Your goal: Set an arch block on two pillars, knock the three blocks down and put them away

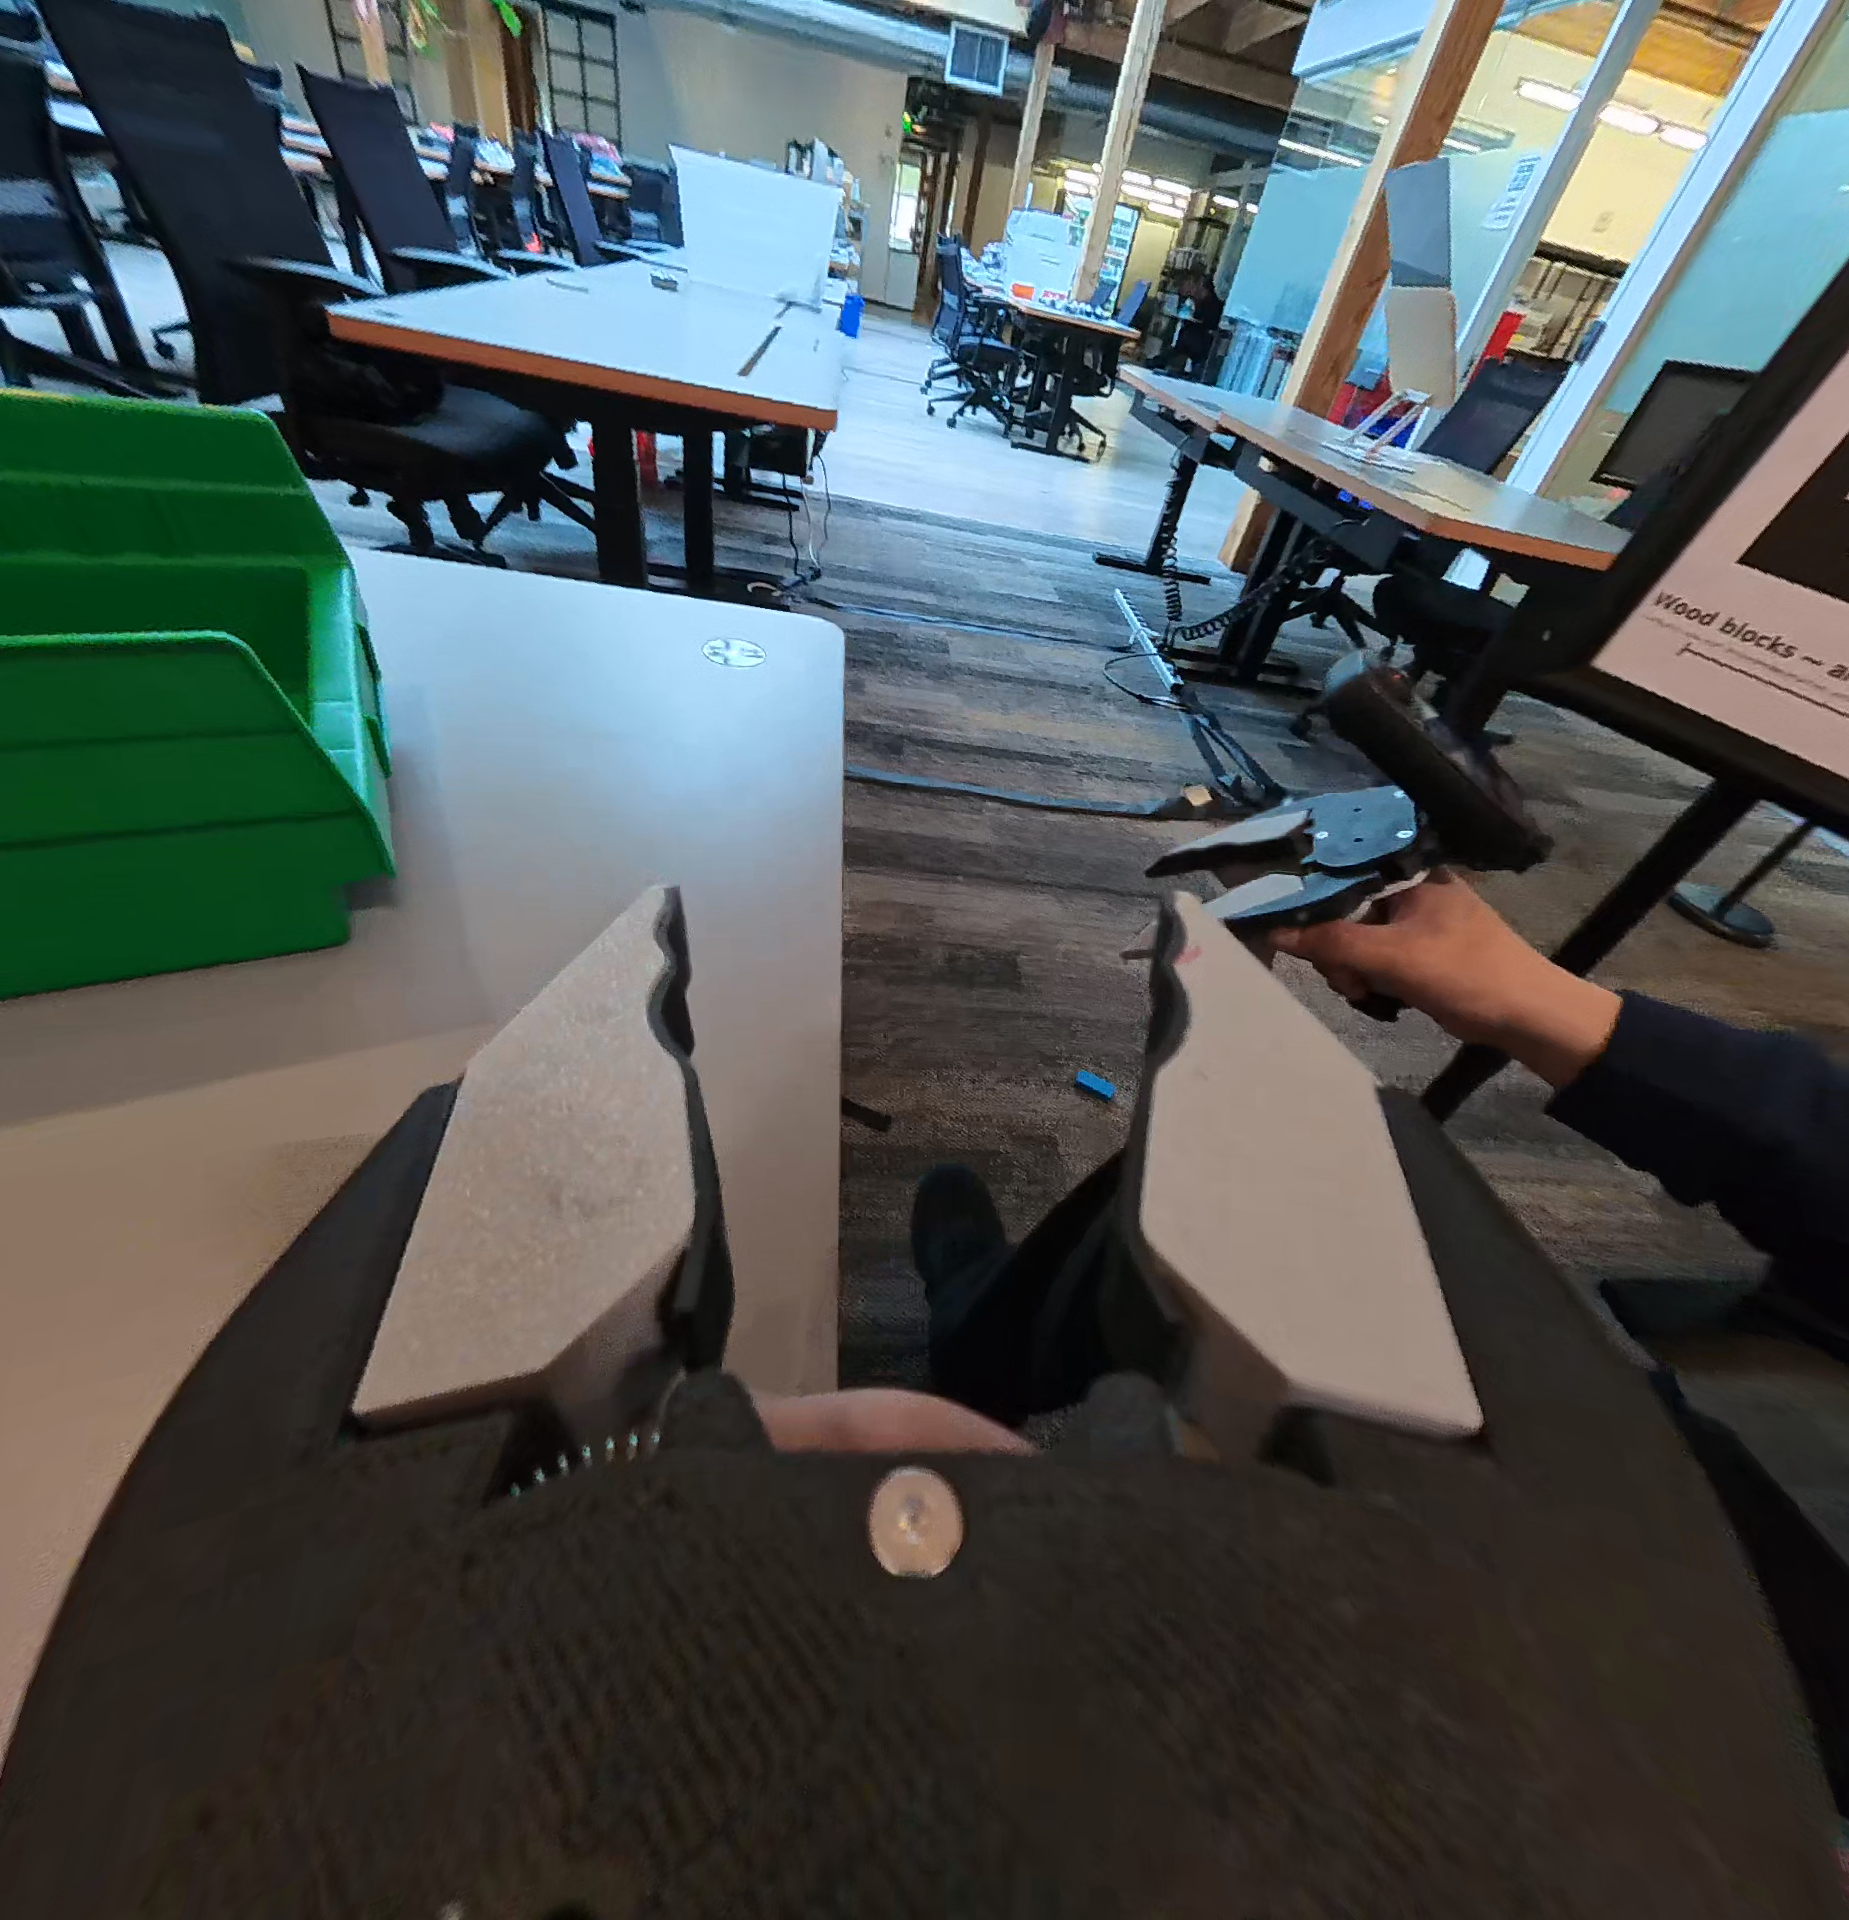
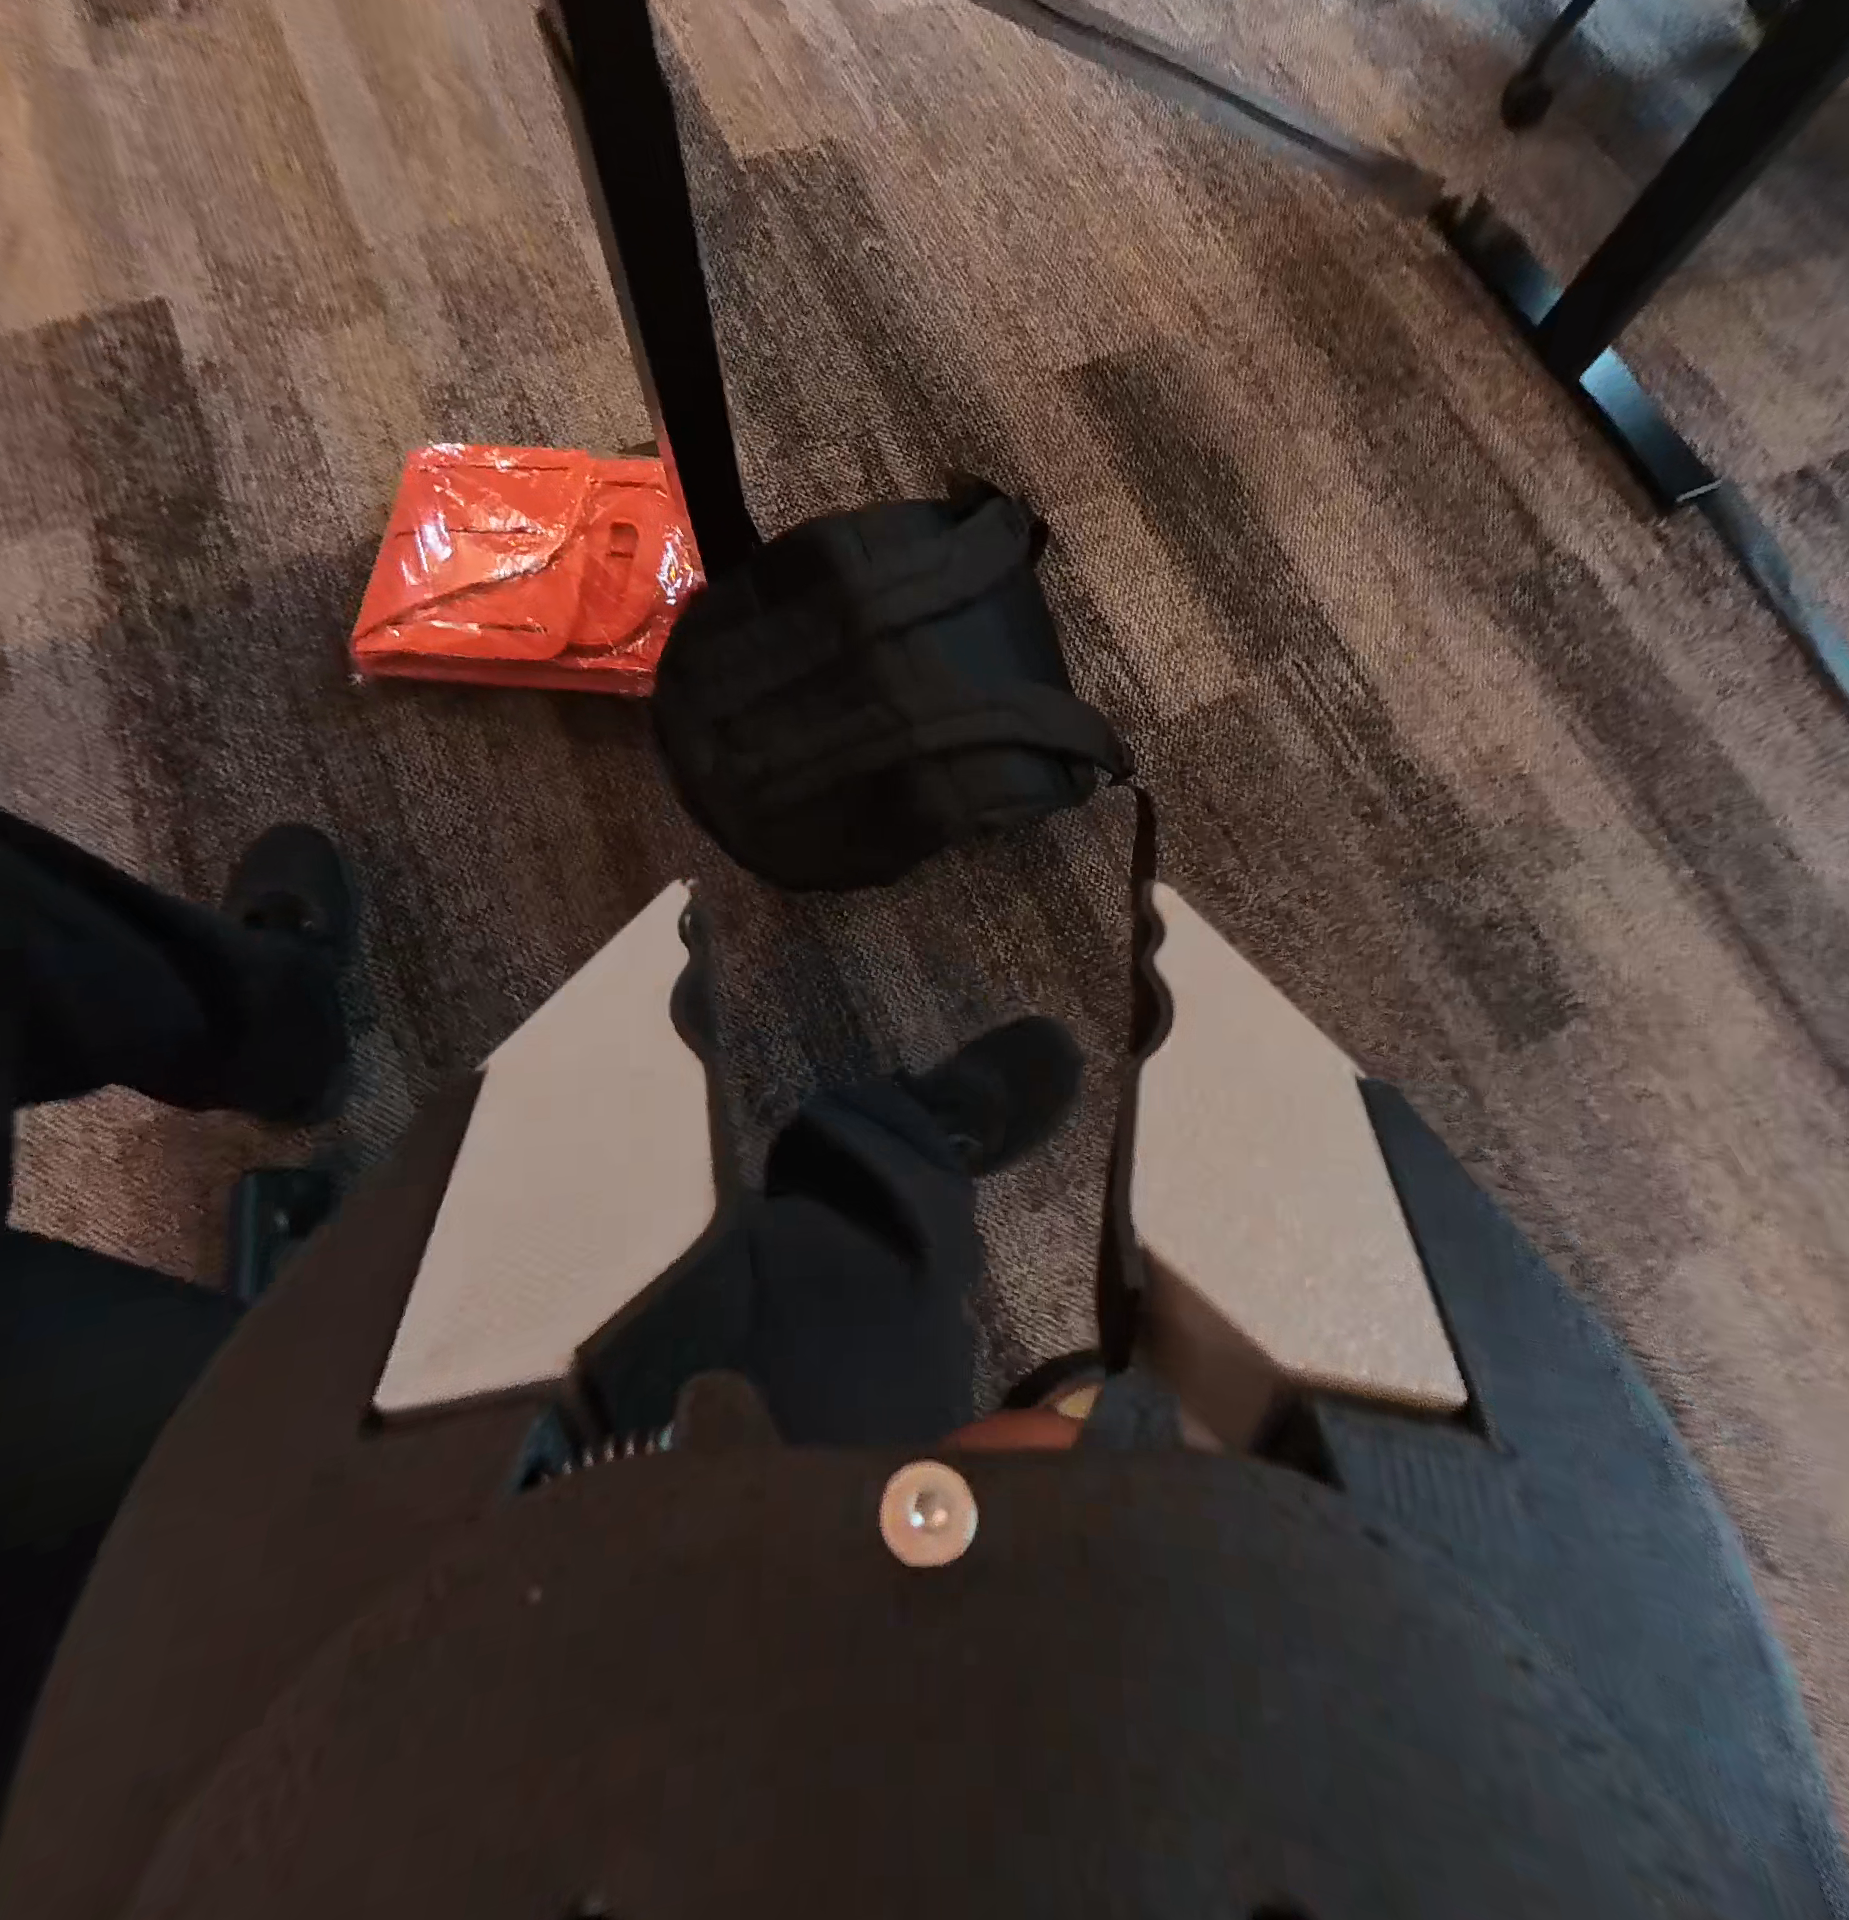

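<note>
No arch block or pillar blocks show in either view. My left gripper (image 1: 920,914) is open with nothing between its fingers, and hovers over the right edge of a white table (image 1: 608,748). My right gripper (image 2: 920,904) is open, with nothing between its pads, and points down at the grey carpet (image 2: 1315,623). It also shows in the left wrist view (image 1: 1211,878), held by a hand (image 1: 1439,956) off the table's right side, above the floor. A small blue block (image 1: 1094,1084) lies on the carpet.
Stacked green bins (image 1: 151,707) stand on the table at the left. A framed sign on a black stand (image 1: 1751,644) is at the right. On the floor lie a black bag (image 2: 878,686), an orange packet (image 2: 525,571), cables (image 1: 1190,707) and a small tan piece (image 1: 1197,798). The person's shoes (image 2: 1003,1081) are below the right gripper. The tips of one gripper are about 35 centimeters away from the tips of the other.
</note>
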A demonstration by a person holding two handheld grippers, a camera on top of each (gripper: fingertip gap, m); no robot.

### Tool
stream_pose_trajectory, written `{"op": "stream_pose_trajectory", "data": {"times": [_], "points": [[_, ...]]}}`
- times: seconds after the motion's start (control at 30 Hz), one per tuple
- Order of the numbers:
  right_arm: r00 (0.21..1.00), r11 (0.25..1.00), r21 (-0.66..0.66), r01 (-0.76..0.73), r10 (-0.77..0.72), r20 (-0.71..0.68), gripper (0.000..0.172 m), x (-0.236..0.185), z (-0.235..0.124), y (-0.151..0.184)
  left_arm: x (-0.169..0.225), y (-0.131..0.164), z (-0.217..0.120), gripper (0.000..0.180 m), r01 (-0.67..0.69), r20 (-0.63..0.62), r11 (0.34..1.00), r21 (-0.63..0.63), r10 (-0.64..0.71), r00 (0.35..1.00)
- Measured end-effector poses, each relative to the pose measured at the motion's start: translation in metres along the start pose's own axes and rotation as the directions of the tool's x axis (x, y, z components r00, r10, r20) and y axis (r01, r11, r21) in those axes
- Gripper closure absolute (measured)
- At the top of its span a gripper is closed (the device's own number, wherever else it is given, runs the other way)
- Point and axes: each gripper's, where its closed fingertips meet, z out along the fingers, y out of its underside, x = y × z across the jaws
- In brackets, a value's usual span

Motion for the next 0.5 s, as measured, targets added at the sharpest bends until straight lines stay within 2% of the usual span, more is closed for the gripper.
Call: {"op": "stream_pose_trajectory", "data": {"times": [0.03, 0.13, 0.27, 0.4, 0.5], "points": [[1.0, 1.0, -0.002, -0.026, 0.026, 0.01, 0.092, 0.003, 0.008, 0.003, -0.002, 0.001, 0.004, 0.093, 0.002, -0.004, 1.0, -0.011, -0.002, 1.0], [0.999, 0.998, -0.043, -0.038, 0.039, 0.014, 0.094, 0.018, 0.04, 0.018, -0.008, -0.002, 0.016, 0.093, 0.009, -0.015, 1.0, -0.02, -0.009, 1.0], [0.996, 0.991, -0.136, 0.01, -0.021, -0.086, 0.097, 0.064, 0.104, 0.055, -0.01, 0.006, 0.034, 0.095, 0.035, -0.051, 0.997, -0.068, -0.038, 0.998], [0.989, 0.963, -0.228, -0.143, 0.13, -0.072, 0.096, 0.108, 0.194, 0.127, -0.007, 0.018, 0.057, 0.095, -0.073, -0.093, 0.989, -0.128, 0.061, 0.994], [0.967, 0.897, -0.363, -0.252, 0.251, -0.051, 0.092, 0.15, 0.258, 0.198, -0.009, 0.013, 0.089, 0.097, -0.132, -0.16, 0.98, -0.152, 0.108, 0.981]]}}
